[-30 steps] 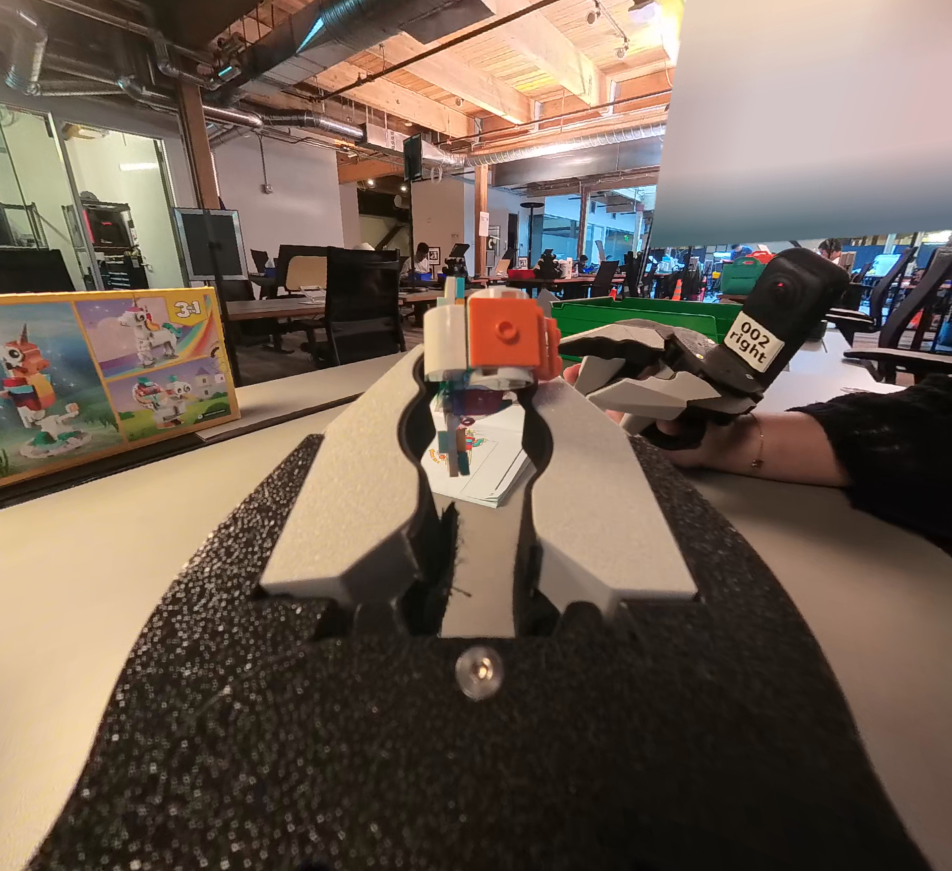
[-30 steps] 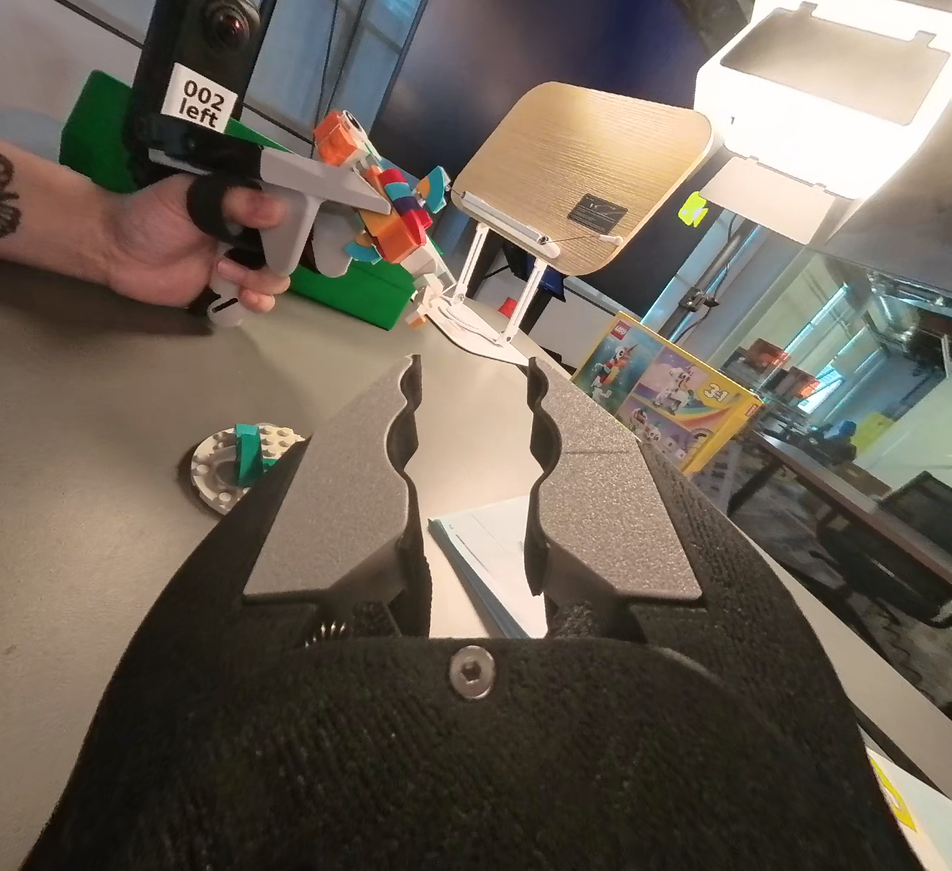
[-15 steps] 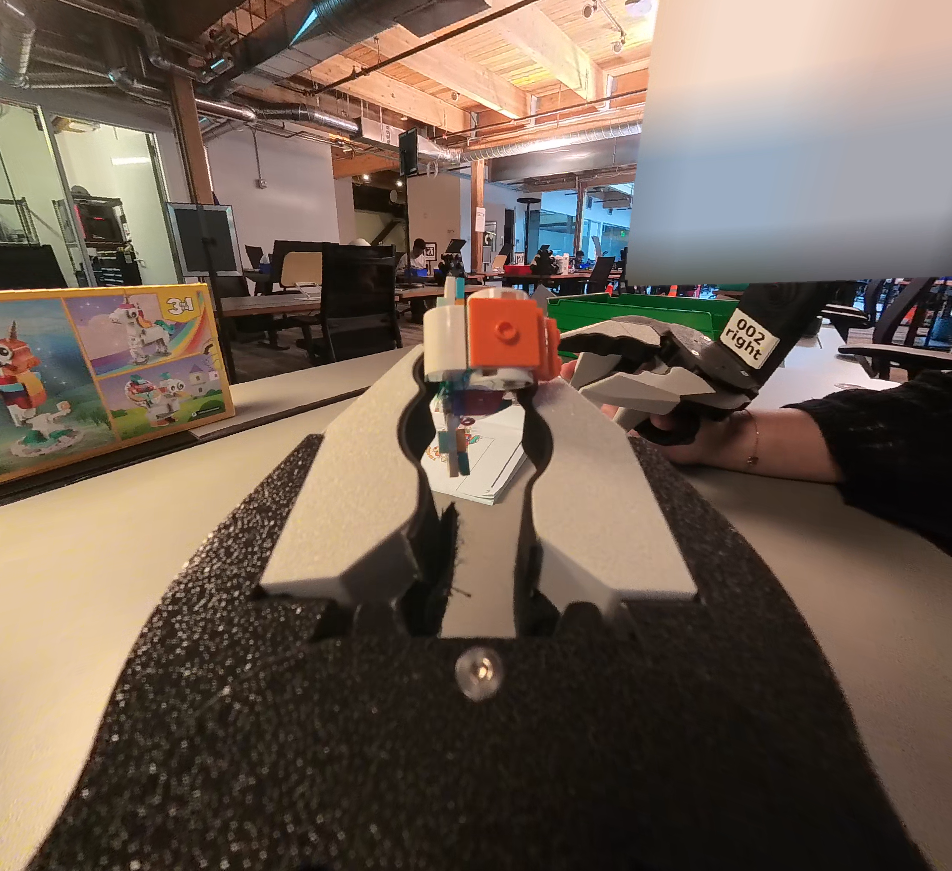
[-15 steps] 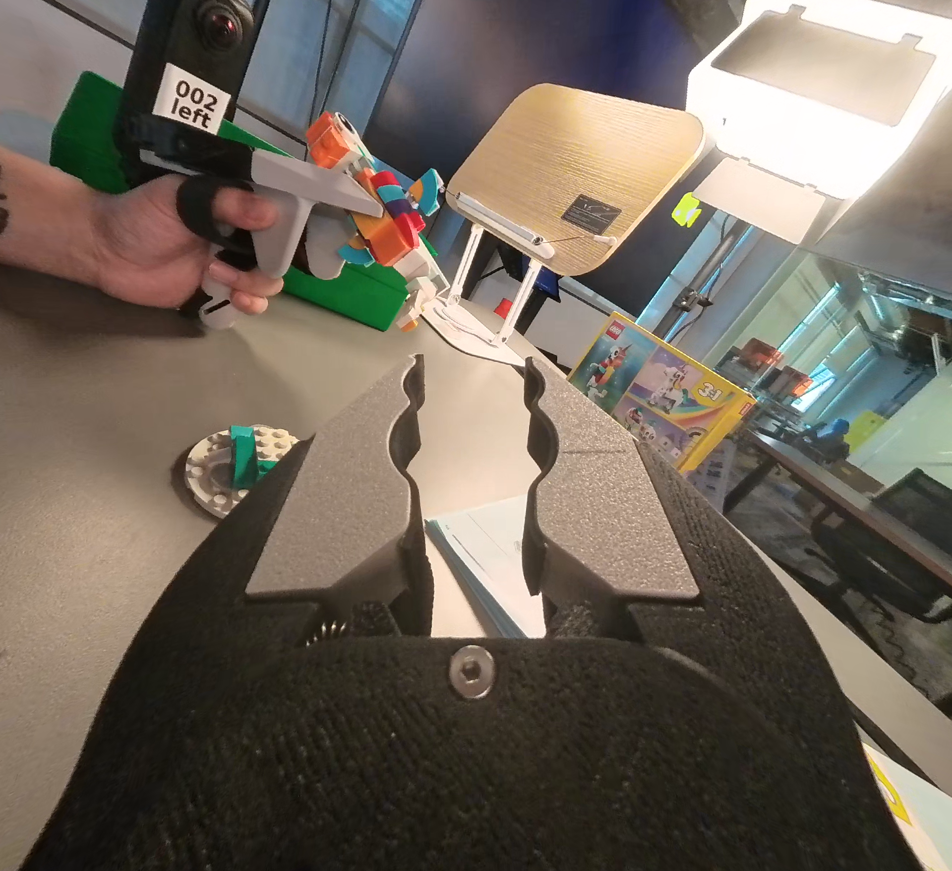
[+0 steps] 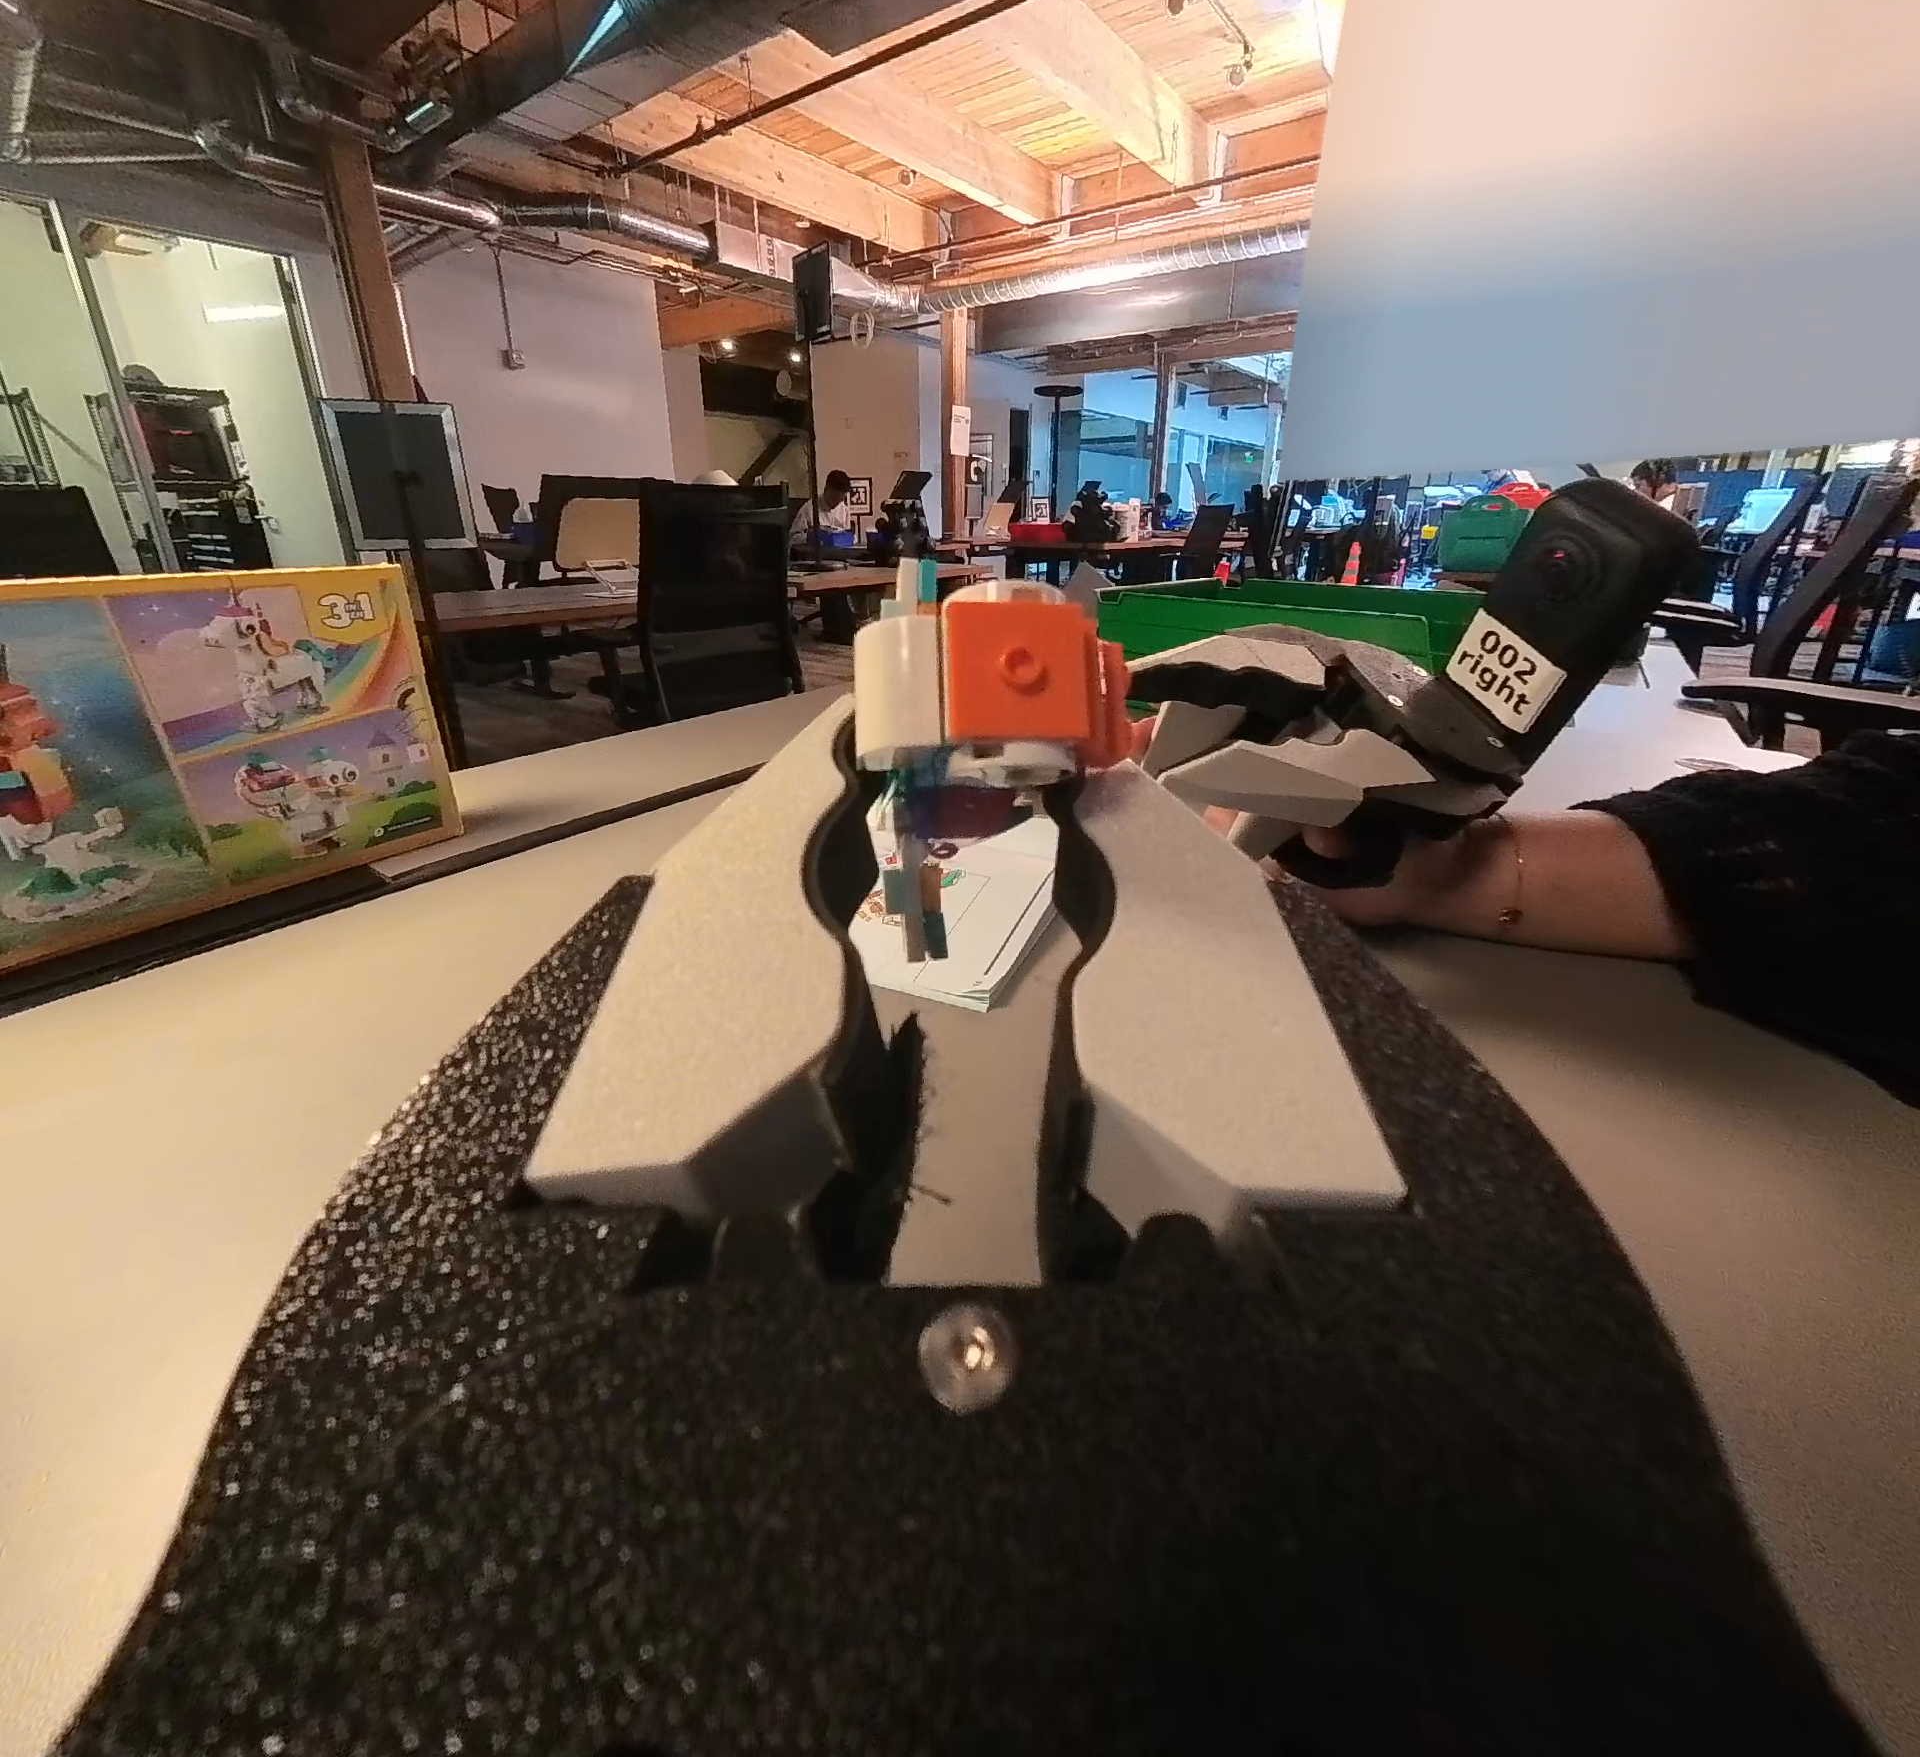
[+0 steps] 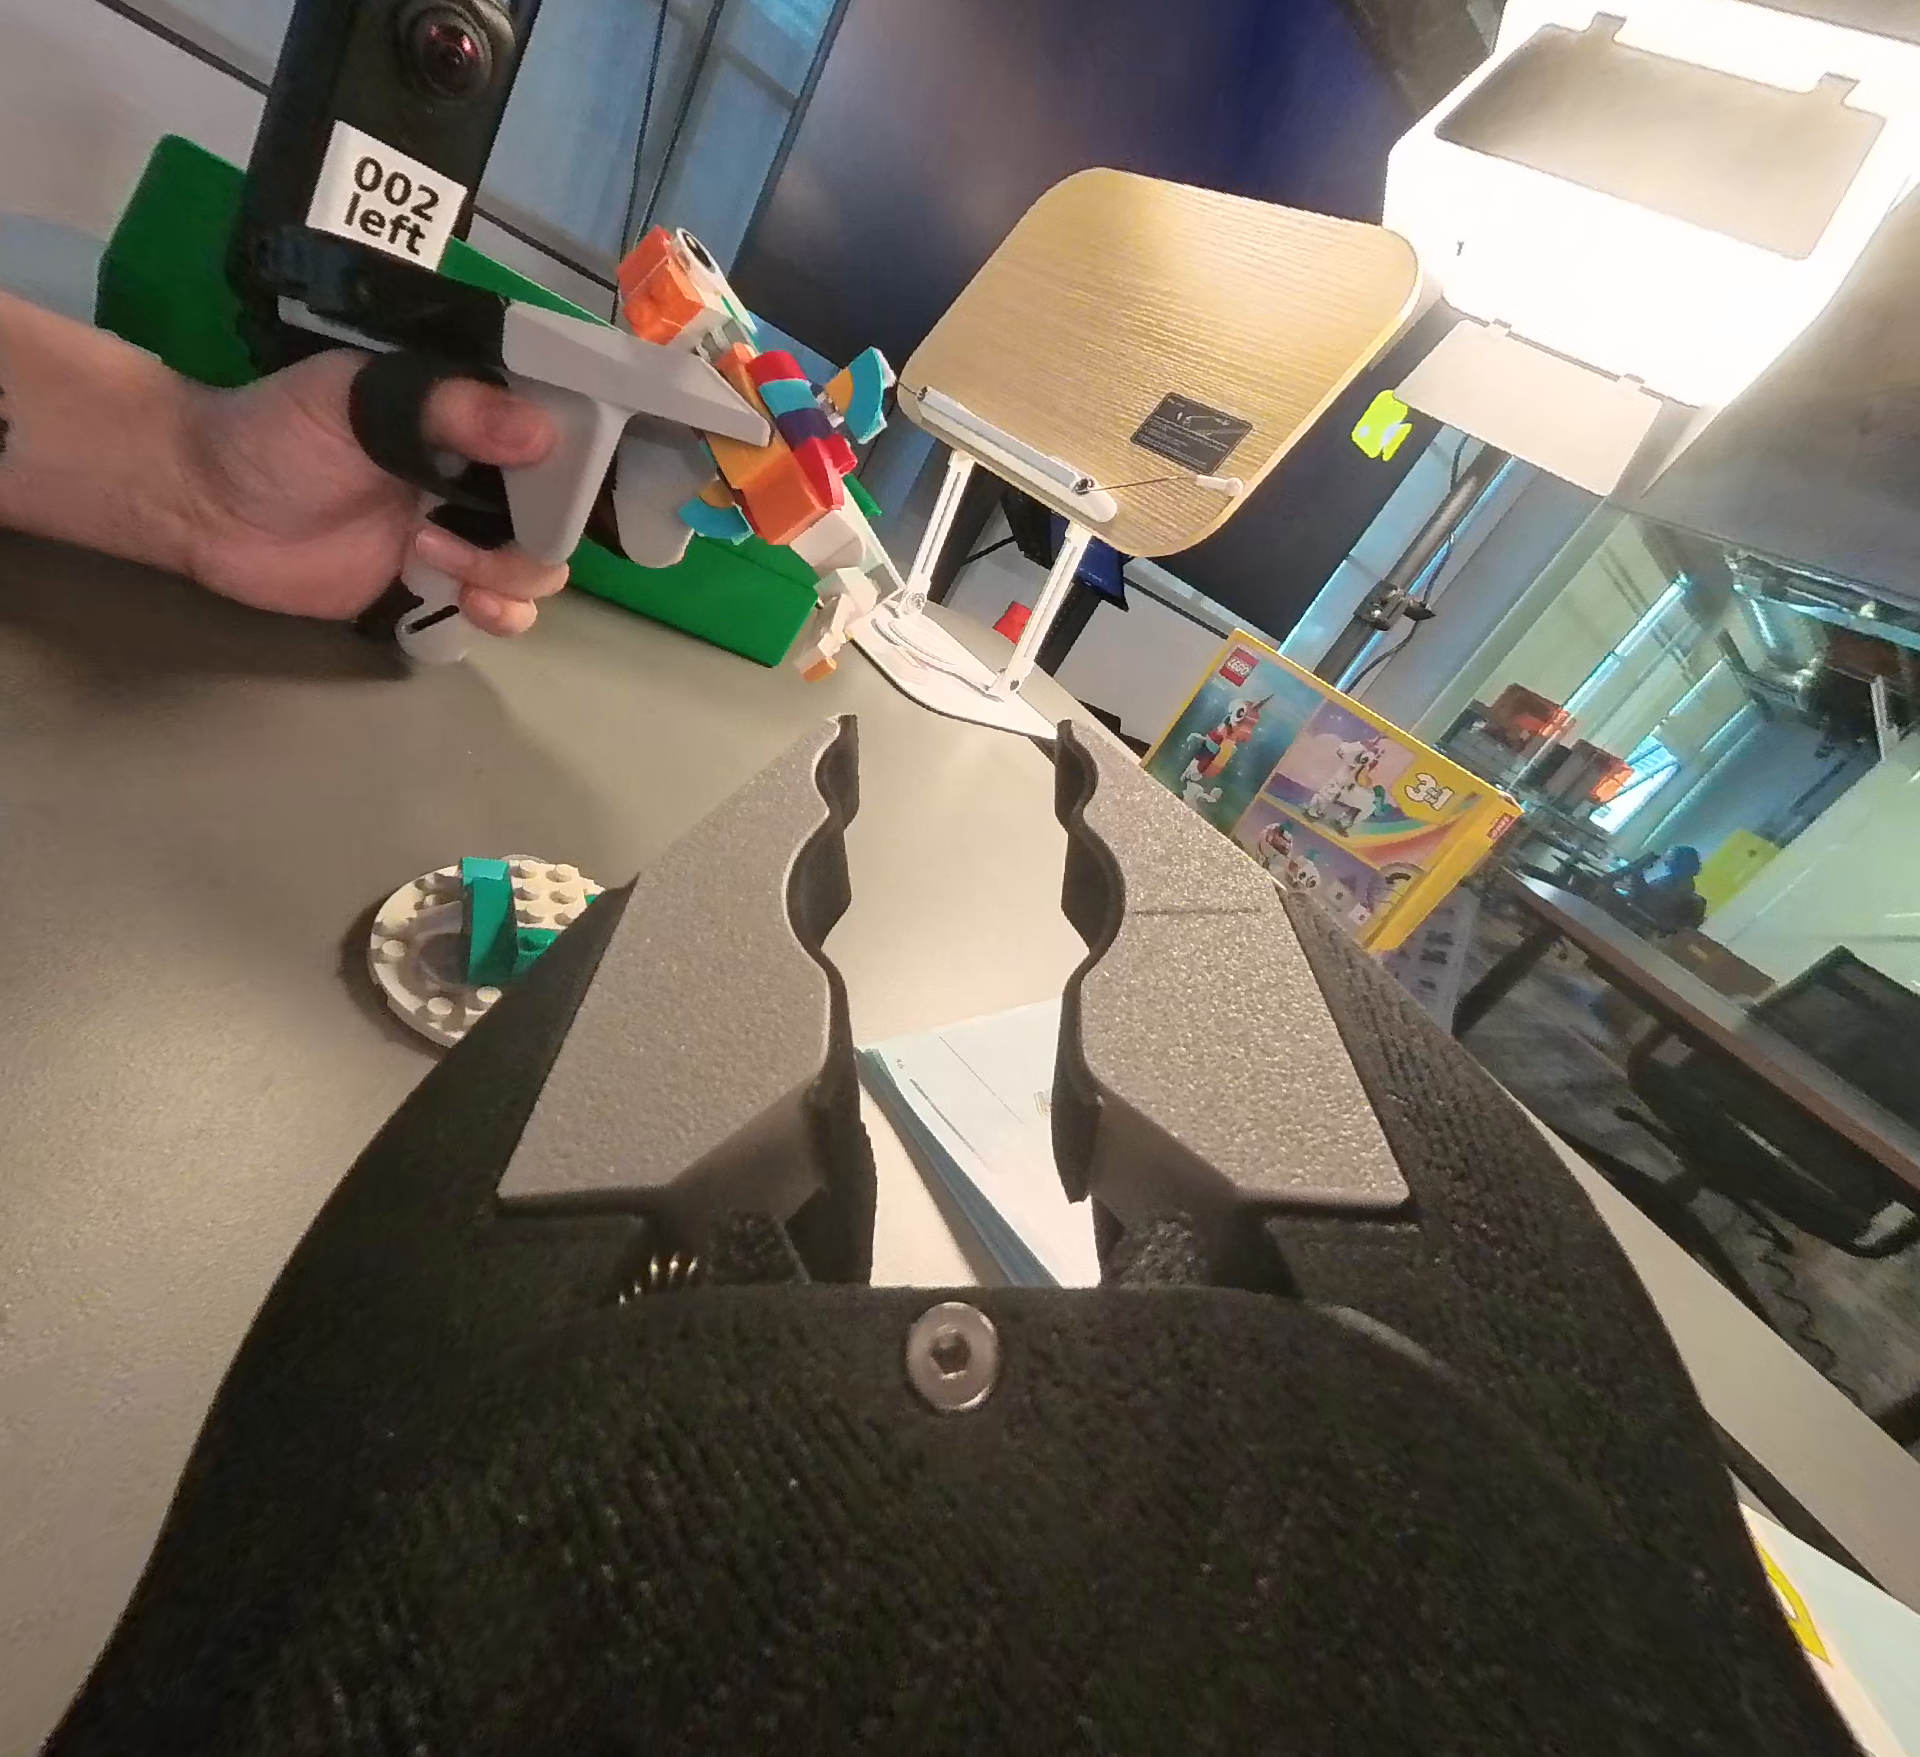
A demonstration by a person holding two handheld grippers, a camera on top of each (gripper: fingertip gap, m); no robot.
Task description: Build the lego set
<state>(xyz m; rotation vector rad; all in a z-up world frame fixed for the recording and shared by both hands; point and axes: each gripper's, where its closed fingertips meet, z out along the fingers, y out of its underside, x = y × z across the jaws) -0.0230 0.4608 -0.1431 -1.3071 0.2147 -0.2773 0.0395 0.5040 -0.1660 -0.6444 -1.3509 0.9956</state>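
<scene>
My left gripper [image 5: 961, 751] is shut on a multicoloured lego model [image 5: 987, 679], orange and white on top, held above the table. The right wrist view shows this model [image 6: 769, 450] from the side, with orange, red, teal and white parts, in the left gripper [image 6: 727, 450]. My right gripper [image 6: 951, 751] is open and empty, low over the table. It shows in the left wrist view [image 5: 1174, 751] to the right of the model. A round white lego plate [image 6: 436, 954] with a teal piece on it lies on the table left of the right gripper.
An instruction booklet [image 5: 977, 923] lies on the grey table [image 5: 208, 1136]; it also shows in the right wrist view [image 6: 966, 1115]. The yellow lego box [image 5: 208, 751] stands at the left. A green bin [image 5: 1299, 627] and a wooden book stand [image 6: 1153, 357] are behind.
The left gripper with the model has shifted slightly in the right wrist view. The right gripper stays open and has barely moved.
</scene>
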